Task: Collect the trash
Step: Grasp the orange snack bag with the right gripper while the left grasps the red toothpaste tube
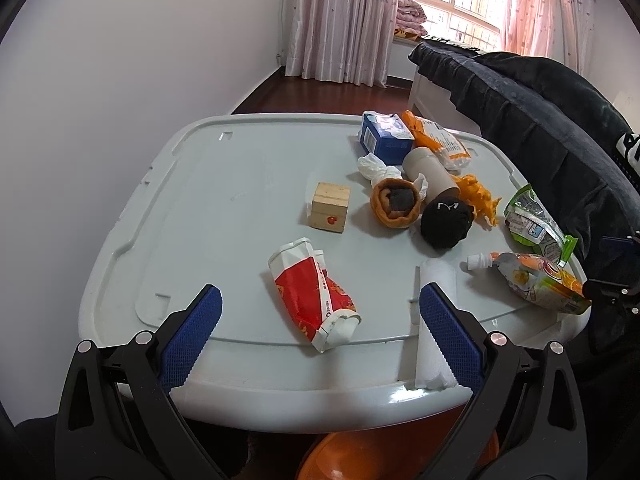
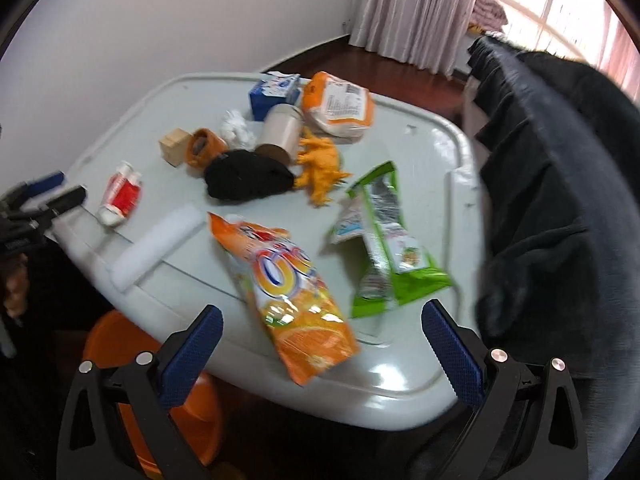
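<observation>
Left gripper (image 1: 320, 312) held open over a grey plastic lid (image 1: 224, 184) strewn with litter.
A crumpled red-and-white packet (image 1: 314, 300) lies between the blue finger pads (image 1: 192, 340); beyond it stand a wooden block (image 1: 329, 207) and a cardboard tube (image 1: 430, 171).

Each black plastic gripper (image 1: 320, 312) (image 2: 322, 330) carried blue cross-hatched rubber finger pads (image 1: 190, 336) (image 2: 452, 352) and round silver screws (image 1: 143, 337) (image 2: 499, 354).

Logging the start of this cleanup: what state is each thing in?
left gripper: open, empty
right gripper: open, empty
red wrapper: crumpled, lying flat
orange juice pouch: lying flat, overhanging the table edge
green wrapper: torn open, flat
cardboard tube: on its side
</observation>
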A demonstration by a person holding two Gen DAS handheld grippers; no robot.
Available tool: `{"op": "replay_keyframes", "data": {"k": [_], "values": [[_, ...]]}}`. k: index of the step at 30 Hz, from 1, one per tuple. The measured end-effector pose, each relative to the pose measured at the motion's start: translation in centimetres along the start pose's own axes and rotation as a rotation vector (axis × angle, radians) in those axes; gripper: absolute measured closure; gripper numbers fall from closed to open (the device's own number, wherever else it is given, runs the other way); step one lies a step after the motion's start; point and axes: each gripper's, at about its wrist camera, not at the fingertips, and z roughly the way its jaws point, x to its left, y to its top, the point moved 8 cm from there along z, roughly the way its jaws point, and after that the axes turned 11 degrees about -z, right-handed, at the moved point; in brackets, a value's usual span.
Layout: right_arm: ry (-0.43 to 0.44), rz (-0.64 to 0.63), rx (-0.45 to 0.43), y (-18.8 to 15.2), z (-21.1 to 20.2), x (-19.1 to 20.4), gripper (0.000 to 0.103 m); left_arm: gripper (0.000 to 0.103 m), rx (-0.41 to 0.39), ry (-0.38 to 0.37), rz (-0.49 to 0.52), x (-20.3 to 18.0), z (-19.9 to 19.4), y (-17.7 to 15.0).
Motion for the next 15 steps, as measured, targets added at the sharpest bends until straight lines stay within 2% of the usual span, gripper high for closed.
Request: {"op": "replay_keyframes", "data": {"k": [3,9,15], "values": [[-0.037,-0.002,-0.006,0.4,0.7,0.5,0.005,0.006,0.003,0.006,0.005,0.0,0.1,-0.1],[0.004,-0.025,-0.004,1.2,2.2,2.6,0.005,0.006,0.009,0.009,-0.003,0.2,0.2,-0.2],[0.027,-0.037,-0.009,1.8,3.1,2.9,0.005,0.006,0.01,0.017,0.0,0.4,0.4,-0.2]]}}
